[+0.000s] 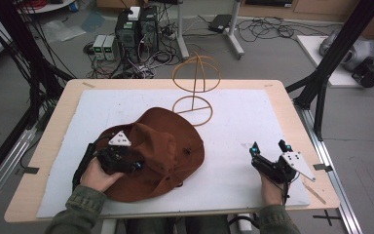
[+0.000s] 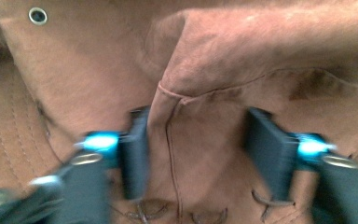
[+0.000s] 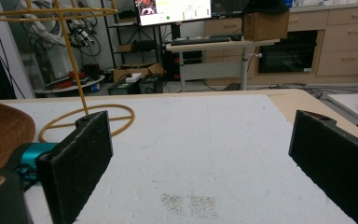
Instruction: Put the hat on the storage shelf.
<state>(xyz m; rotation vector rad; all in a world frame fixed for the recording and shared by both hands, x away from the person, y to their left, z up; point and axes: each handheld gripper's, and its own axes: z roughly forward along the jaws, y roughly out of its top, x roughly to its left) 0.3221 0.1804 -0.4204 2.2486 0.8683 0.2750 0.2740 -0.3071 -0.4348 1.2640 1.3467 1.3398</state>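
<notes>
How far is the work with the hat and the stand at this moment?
Nothing looks finished: the brown hat lies flat on the white mat, apart from the yellow wire stand. In hand: the left tool is open around a fold of the crown. The right tool waits open. Probably left: grasping, lifting, placing.

No text, label or number is legible anywhere in these views.

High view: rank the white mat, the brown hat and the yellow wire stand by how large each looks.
1. white mat, covering most of the tabletop.
2. brown hat, clearly smaller than the mat.
3. yellow wire stand, smallest; it stands farther from the camera, but the gap to the hat looks too large for that to reverse the order.
</notes>
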